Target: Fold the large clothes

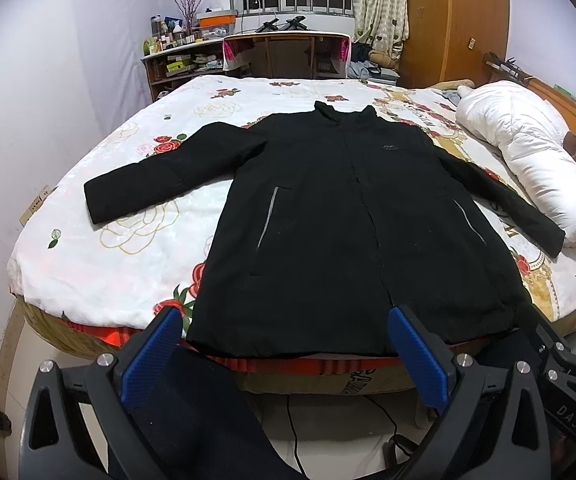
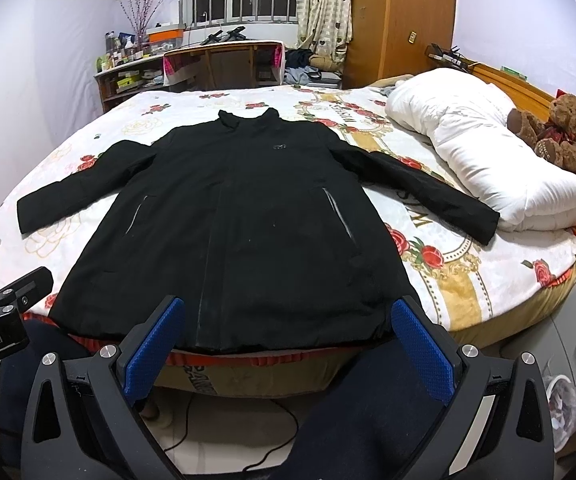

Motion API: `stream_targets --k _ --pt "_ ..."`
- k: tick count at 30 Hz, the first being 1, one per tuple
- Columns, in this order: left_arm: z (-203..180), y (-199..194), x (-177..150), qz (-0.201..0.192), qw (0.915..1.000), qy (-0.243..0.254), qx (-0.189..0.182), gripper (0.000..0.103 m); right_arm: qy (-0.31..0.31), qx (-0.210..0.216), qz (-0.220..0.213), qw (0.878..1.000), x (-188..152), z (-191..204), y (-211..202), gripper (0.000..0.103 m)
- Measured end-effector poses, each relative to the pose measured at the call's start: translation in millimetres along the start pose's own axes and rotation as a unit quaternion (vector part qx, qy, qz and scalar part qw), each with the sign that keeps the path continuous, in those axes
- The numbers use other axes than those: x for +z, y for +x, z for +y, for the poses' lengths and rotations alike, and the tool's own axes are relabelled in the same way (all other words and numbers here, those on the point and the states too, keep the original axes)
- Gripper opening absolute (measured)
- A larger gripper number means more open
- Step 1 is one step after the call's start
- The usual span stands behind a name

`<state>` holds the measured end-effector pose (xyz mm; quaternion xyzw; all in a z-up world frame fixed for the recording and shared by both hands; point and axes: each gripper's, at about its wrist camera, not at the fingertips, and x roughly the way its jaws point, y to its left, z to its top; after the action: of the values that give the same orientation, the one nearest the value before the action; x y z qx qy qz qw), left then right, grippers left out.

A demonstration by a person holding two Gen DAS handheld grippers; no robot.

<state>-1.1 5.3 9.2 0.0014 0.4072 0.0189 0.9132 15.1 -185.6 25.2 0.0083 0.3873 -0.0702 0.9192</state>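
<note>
I see both jaws open: left gripper (image 1: 288, 354), right gripper (image 2: 288, 350). Jacket (image 1: 352, 216) flat mid-frame; teddy bear (image 2: 552, 128) clear only in right view.

Left gripper (image 1: 285, 354): jaws spread wide, nothing between the blue pads (image 1: 151, 356); pointing toward 12 o'clock.
Right gripper (image 2: 288, 350): jaws wide apart, empty; also aimed at 12 o'clock.
Relative pose: side by side, level; right gripper's fingertip shows at 3 o'clock in the left wrist view.
Legs (image 2: 368, 408): dark trousers below both grippers.
</note>
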Motion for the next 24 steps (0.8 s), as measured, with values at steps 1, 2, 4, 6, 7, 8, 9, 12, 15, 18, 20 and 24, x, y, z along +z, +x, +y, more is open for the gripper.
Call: stream_targets --k 1,2,4,6,7,8,9,12,15,18,20,24 --pt "-0.8 0.3 -0.2 -0.001 1.0 0.0 0.001 0.103 0.0 0.0 0.0 1.0 0.0 0.2 0.0 0.103" --pt "-1.0 0.9 -0.1 -0.001 1.0 0.001 0.002 0.103 -0.002 -0.002 0.0 1.0 0.3 0.5 0.4 0.103" --pt "-1.2 2.5 0.0 0.001 1.0 0.002 0.002 0.103 -0.004 -0.003 0.001 1.0 0.8 1.4 1.2 0.103" --pt "-1.3 3.2 -0.2 0.003 1.0 0.001 0.003 0.103 -0.006 -0.003 0.001 1.0 1.7 2.1 2.2 0.103" --pt "-1.0 3.7 -0.1 0.003 1.0 0.001 0.002 0.103 -0.007 -0.003 0.001 1.0 1.9 2.8 2.3 0.103" --pt "-0.9 4.3 0.0 0.004 1.0 0.0 0.002 0.103 -0.008 -0.003 0.001 1.0 2.1 3.2 2.5 0.103" --pt "-0.4 4.8 -0.1 0.005 1.0 -0.001 0.003 0.103 -0.008 -0.004 0.001 1.0 2.3 3.7 2.9 0.103" --pt "0.1 6.4 -0.4 0.007 1.0 -0.002 0.003 0.103 -0.008 -0.004 0.001 1.0 2.2 3.8 3.0 0.103" --pt "0.2 6.9 0.1 0.008 1.0 -0.002 0.002 0.103 -0.008 -0.004 0.001 1.0 1.8 3.7 3.3 0.103" --pt "0.4 7.0 0.1 0.008 1.0 -0.002 0.002 0.103 -0.008 -0.004 0.001 1.0 2.1 3.6 3.3 0.103" --pt "0.6 7.1 0.1 0.008 1.0 -0.002 0.002 0.103 -0.007 -0.004 0.001 1.0 1.9 3.4 3.6 0.103" --pt "1.2 7.9 0.2 0.007 1.0 -0.002 0.002 0.103 -0.007 -0.004 0.001 1.0 2.2 3.5 3.6 0.103"
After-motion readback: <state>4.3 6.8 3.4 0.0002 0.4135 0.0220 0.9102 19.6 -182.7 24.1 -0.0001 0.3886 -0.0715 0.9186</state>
